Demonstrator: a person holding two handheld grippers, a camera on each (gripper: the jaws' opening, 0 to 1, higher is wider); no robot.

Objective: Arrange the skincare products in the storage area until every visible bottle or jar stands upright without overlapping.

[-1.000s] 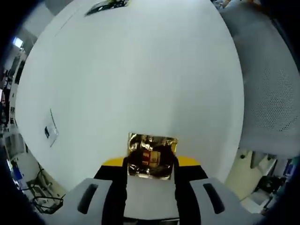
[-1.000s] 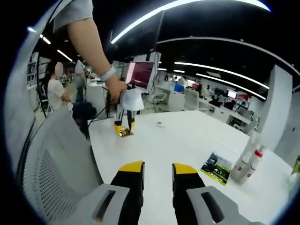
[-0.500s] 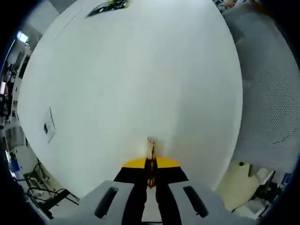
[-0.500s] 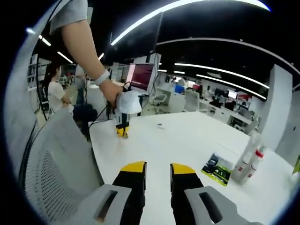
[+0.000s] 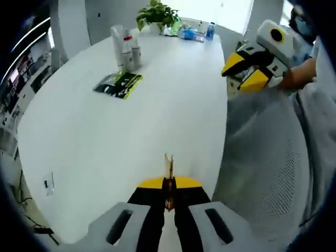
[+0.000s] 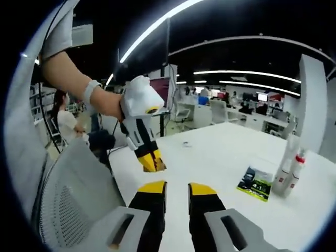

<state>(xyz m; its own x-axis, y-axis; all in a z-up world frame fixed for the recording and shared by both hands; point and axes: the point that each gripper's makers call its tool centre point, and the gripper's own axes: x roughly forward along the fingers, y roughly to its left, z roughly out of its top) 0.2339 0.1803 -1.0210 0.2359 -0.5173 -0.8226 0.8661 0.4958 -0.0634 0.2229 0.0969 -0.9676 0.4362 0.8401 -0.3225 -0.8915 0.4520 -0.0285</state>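
The left gripper (image 5: 169,185), which a second ago was down at the worktop (image 5: 121,131) with its fingers spread around a gold sachet (image 5: 169,176), is now lifting clear with the fingers pressed together, pinching that sachet edge-on. So the pick-up looks done, and carrying is probably next. The right gripper (image 6: 176,190) is hovering with fingers slightly parted, holding nothing. Bottles (image 5: 125,48) are standing upright beside a green packet (image 5: 118,85), far across the worktop.
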